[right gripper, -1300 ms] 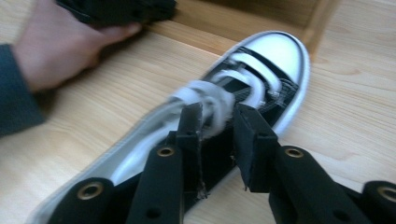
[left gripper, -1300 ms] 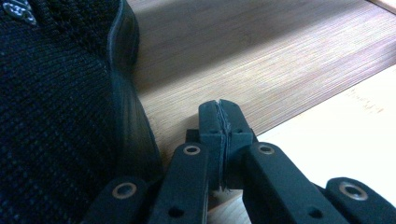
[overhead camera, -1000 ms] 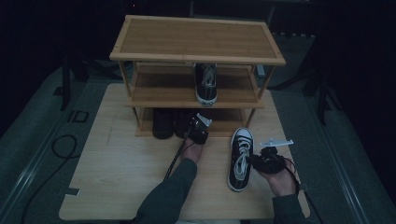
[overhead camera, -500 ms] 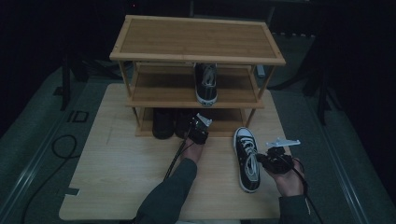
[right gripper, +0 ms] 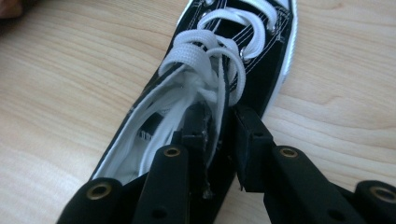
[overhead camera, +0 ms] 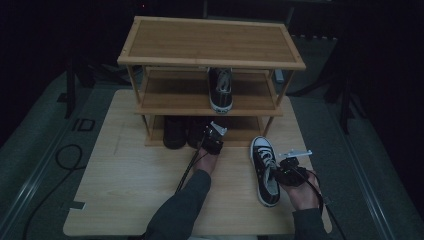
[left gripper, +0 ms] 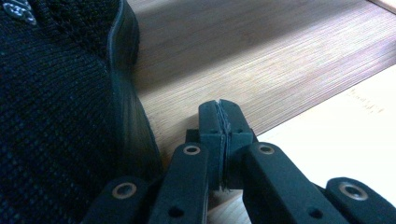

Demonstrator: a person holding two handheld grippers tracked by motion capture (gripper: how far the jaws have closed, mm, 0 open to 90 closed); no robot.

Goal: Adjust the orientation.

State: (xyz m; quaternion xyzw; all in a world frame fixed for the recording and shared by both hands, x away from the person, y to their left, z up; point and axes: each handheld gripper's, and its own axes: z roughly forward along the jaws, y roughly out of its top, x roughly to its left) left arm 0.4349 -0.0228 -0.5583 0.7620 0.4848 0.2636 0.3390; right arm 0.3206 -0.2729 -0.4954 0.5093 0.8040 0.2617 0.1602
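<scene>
The sneaker (overhead camera: 266, 171) lies on the table (overhead camera: 125, 190) in front of the rack (overhead camera: 210, 60), toe toward it. The right gripper (overhead camera: 280, 172) straddles the sneaker's side wall at the collar, jaws just opening, pads looking loose around it. The left gripper (left gripper: 219, 126) is clenched empty by a black shoe (left gripper: 56, 116) on the rack's bottom shelf (left gripper: 261, 60).
</scene>
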